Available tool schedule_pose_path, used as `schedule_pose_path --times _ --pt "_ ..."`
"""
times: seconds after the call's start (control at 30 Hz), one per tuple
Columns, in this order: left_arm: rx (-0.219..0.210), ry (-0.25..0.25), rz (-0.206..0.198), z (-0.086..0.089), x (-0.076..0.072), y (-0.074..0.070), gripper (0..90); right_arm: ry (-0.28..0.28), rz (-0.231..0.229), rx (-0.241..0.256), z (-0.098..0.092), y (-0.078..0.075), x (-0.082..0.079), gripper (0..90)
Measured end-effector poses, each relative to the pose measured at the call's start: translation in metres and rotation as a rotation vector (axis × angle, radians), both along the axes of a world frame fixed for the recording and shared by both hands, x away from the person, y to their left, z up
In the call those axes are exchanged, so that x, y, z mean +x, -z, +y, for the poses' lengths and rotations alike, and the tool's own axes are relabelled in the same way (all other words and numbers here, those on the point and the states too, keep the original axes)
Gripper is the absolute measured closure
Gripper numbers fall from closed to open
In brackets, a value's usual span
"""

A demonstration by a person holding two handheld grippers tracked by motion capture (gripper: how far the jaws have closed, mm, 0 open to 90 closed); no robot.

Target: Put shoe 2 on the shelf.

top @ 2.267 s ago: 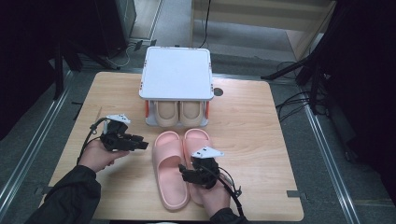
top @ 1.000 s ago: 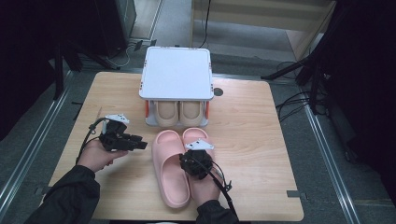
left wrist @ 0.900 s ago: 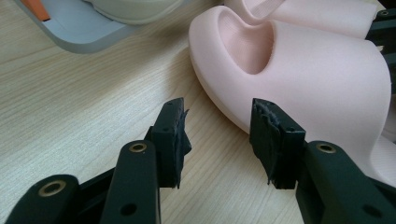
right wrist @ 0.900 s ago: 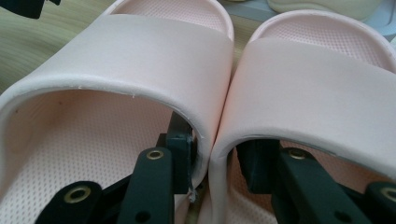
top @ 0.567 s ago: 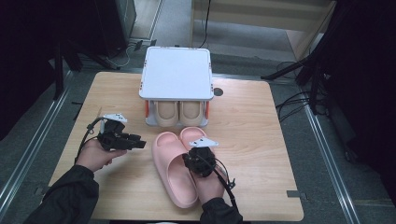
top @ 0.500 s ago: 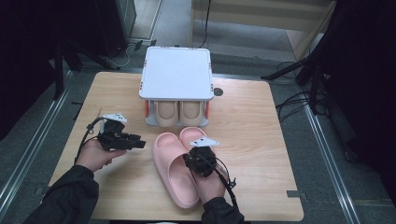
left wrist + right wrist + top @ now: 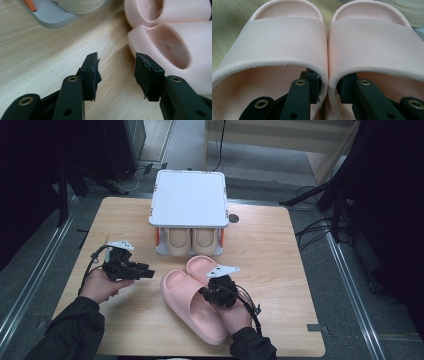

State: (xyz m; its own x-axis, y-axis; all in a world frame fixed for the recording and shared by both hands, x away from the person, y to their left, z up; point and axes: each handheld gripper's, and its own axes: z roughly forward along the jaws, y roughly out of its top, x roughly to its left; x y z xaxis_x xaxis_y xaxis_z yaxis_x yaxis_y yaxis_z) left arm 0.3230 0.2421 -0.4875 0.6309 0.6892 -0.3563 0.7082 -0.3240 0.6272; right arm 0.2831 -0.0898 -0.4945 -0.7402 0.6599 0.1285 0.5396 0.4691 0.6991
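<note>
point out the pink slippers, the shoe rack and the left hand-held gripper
pink slippers (image 7: 192,305), high view, on the footbed of the nearer slipper
shoe rack (image 7: 188,198), high view, on its white top panel
left hand-held gripper (image 7: 115,71), left gripper view, midway between its open fingertips

High view looks down; gripper views sit close, sharing the pink slippers.

Left of slippers: bare table, open passage
Behind slippers: shoe rack blocks the way
</note>
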Motion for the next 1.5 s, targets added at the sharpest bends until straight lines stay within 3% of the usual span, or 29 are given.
schedule_pose_path --times 0.13,0.3,0.53,0.77,1.0,1.13,1.5 --pt "0.001 -0.003 0.000 0.001 0.000 0.000 52.8 -0.033 0.013 -0.002 -0.004 -0.007 0.002 74.8" --pt "0.004 -0.007 0.000 0.003 0.000 0.000 52.2 -0.109 -0.012 -0.009 -0.004 -0.020 0.005 74.7" --pt "0.003 -0.016 0.001 0.005 0.000 0.000 51.8 -0.189 0.011 0.013 -0.002 -0.039 0.009 74.5" --pt "0.005 -0.017 0.002 0.006 0.000 0.000 51.6 -0.229 0.006 0.056 -0.003 -0.065 0.014 74.4" --pt "0.006 -0.020 0.007 0.008 -0.001 0.001 50.6 -0.288 -0.009 0.048 0.001 -0.097 0.021 74.4" --pt "0.008 -0.025 -0.001 0.010 -0.002 0.000 50.8 -0.297 -0.010 0.050 0.003 -0.112 0.026 74.4" --pt "0.011 -0.032 -0.003 0.012 -0.006 0.000 50.5 -0.248 -0.049 0.019 0.012 -0.162 0.047 74.3"
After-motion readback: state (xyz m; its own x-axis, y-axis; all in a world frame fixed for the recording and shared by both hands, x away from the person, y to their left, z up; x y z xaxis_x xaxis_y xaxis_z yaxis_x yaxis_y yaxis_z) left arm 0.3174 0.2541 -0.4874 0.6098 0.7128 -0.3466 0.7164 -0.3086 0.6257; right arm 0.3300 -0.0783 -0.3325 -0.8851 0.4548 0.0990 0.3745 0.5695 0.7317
